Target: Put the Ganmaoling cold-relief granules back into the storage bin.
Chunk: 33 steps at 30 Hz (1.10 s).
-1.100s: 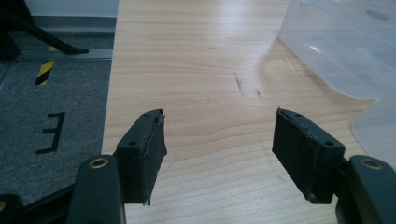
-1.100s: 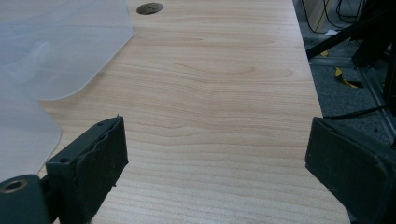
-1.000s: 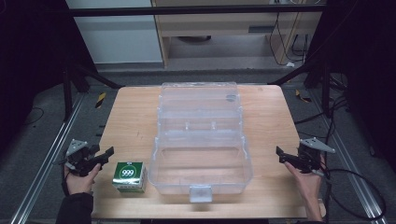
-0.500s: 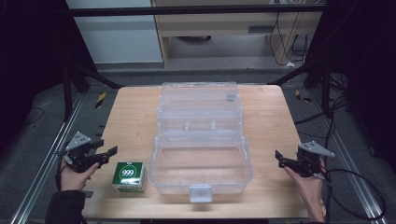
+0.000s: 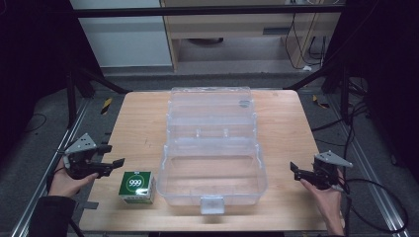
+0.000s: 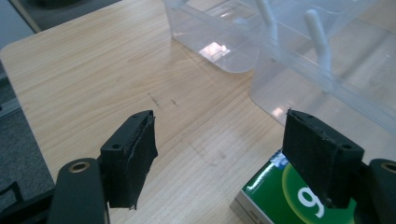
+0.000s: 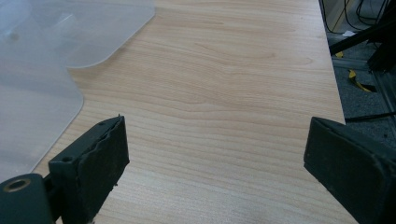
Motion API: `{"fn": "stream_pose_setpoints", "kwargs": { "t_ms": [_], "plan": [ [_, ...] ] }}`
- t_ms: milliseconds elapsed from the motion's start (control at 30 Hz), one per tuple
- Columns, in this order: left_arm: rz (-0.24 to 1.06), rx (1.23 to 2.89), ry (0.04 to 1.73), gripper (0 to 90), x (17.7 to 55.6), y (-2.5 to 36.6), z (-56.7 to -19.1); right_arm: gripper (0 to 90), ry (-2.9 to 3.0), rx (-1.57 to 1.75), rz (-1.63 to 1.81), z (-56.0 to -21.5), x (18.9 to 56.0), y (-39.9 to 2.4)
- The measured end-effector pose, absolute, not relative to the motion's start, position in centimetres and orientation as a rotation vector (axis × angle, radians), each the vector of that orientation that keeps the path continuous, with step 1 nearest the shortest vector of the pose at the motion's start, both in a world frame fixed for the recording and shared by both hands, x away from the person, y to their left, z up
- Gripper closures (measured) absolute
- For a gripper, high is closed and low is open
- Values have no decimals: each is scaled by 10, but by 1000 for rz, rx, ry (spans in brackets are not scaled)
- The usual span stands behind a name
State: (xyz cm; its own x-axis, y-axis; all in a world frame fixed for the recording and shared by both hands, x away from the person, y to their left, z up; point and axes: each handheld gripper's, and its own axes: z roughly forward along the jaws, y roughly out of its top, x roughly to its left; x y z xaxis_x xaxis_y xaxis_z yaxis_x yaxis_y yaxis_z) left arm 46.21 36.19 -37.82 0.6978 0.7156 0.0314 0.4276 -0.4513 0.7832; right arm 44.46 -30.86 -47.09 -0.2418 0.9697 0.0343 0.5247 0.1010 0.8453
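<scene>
High view: clear bin (image 5: 212, 168) between both released, empty grippers; left gripper (image 5: 114, 157), just opening, beside green box (image 5: 137, 187).

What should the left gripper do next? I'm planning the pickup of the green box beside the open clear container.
Probably ease the left gripper down and toward the green box until the box sits between its jaws. Its jaws have just been opening, with nothing between them, and it hovers just left of the box, which lies beside the clear container.
</scene>
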Motion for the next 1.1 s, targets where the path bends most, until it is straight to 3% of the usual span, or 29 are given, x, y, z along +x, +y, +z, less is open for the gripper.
{"fn": "stream_pose_setpoints", "kwargs": {
  "t_ms": [367,1100],
  "plan": [
    [413,2343,681,202,464,342,-371,61,1836,1454,1035,-471,444,-308],
    [304,2584,363,136,457,314,-373,50,1863,1444,1009,-473,445,-308]
  ]
}}
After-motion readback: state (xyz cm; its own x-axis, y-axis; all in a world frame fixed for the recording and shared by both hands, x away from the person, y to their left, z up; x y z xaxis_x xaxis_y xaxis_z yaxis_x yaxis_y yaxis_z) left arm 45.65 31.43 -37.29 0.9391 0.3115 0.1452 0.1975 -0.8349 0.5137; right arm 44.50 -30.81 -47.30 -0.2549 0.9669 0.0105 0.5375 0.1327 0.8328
